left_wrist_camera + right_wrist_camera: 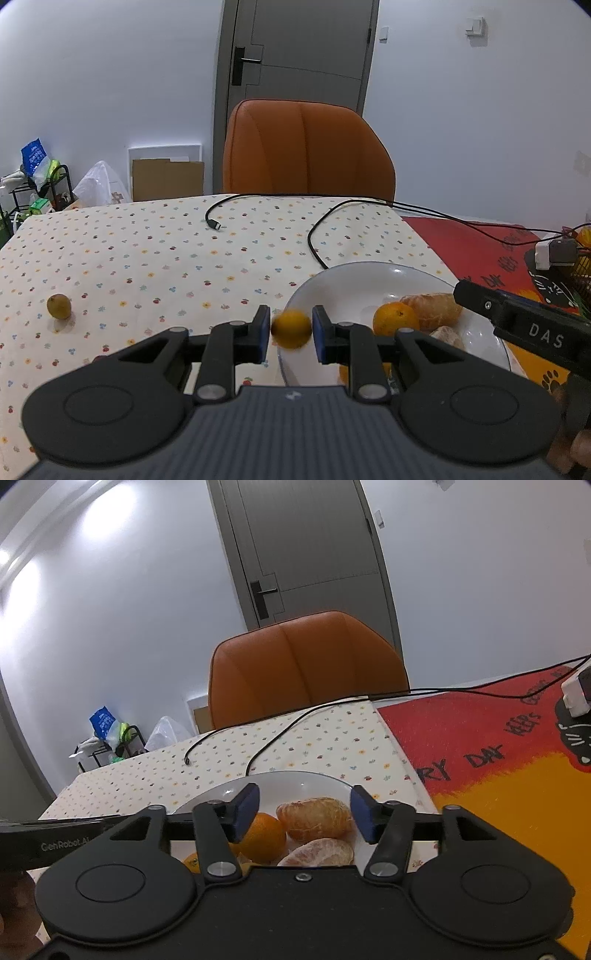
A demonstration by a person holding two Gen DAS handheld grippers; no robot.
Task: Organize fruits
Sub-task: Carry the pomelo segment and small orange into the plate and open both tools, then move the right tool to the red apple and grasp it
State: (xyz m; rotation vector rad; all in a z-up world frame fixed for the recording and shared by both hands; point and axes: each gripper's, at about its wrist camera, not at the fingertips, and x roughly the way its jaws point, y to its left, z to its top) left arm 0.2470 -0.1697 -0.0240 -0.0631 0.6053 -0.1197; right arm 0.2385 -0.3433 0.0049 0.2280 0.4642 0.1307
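A small yellow citrus fruit (291, 328) shows blurred between the blue pads of my left gripper (291, 334), over the left rim of the white plate (351, 277). Thin gaps show on both sides of it, so the jaws stand open. On the plate lie a whole orange (395, 319) and two peeled mandarins (432, 310). My right gripper (304, 795) hovers open above the same plate (295, 779), with the orange (266, 836) and a peeled mandarin (316, 818) below its fingers. A small greenish-brown fruit (58, 305) sits alone on the tablecloth at far left.
Two black cables (314, 236) trail across the dotted tablecloth behind the plate. An orange chair (306, 147) stands at the table's far edge. A red and yellow mat (498, 757) lies to the right, with a white charger (546, 253) on it.
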